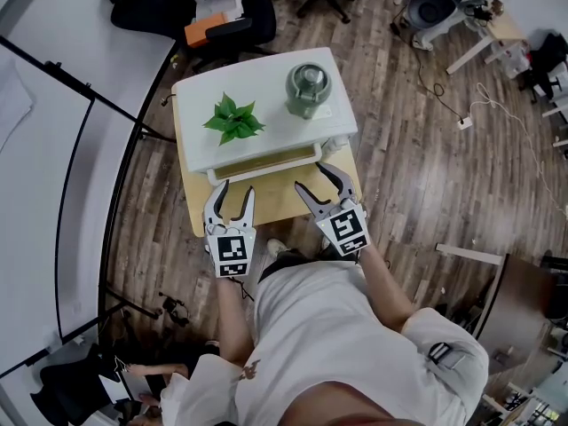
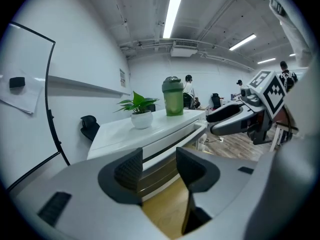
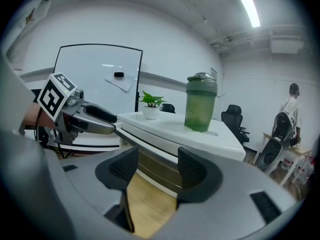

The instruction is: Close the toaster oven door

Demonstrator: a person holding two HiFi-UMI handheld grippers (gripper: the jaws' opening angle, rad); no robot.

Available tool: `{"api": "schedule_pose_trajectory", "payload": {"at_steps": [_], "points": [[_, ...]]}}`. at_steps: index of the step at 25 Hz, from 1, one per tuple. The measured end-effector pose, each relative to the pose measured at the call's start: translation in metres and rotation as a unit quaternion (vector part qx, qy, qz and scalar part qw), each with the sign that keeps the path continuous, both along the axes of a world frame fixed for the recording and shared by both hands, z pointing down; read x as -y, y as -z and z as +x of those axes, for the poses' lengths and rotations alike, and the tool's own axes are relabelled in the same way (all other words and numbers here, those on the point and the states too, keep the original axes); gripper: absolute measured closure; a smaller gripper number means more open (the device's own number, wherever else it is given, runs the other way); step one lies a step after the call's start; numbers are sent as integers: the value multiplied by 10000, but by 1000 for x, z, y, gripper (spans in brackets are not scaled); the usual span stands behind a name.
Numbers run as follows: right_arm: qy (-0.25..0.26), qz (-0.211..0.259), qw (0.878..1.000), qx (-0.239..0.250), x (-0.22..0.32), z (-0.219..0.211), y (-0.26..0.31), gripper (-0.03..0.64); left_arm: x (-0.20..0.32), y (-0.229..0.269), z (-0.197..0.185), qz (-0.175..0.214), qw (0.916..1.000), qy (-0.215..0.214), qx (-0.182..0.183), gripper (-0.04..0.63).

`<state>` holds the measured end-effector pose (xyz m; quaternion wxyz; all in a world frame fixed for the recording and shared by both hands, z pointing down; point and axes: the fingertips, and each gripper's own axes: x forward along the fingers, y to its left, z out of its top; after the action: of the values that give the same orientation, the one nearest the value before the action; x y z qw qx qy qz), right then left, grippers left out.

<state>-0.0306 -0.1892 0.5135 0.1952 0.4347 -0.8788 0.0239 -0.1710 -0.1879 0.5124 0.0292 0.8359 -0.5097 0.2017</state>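
On the wooden table (image 1: 266,204) sits the toaster oven (image 1: 266,136), its door (image 1: 266,161) facing the left gripper (image 1: 238,190) and right gripper (image 1: 312,177), both released and empty. Risk: a hard push shifts the oven and topples the shaker bottle (image 1: 308,90) on top

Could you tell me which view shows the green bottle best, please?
The right gripper view: the green bottle stands large and side-on, lid to base. The head view shows mostly its lid from above; the left gripper view shows it smaller.
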Motion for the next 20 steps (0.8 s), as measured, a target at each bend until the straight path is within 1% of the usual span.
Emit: {"api": "schedule_pose_trajectory", "payload": {"at_steps": [9,20], "points": [[-38,-13,10000,64,-20,7,11,376,-30,11,9,36,9997,54,-249,393],[38,46,10000,-14,-25,-8,25,383,-41,22,-1,99,9992,81,-378,397]]}}
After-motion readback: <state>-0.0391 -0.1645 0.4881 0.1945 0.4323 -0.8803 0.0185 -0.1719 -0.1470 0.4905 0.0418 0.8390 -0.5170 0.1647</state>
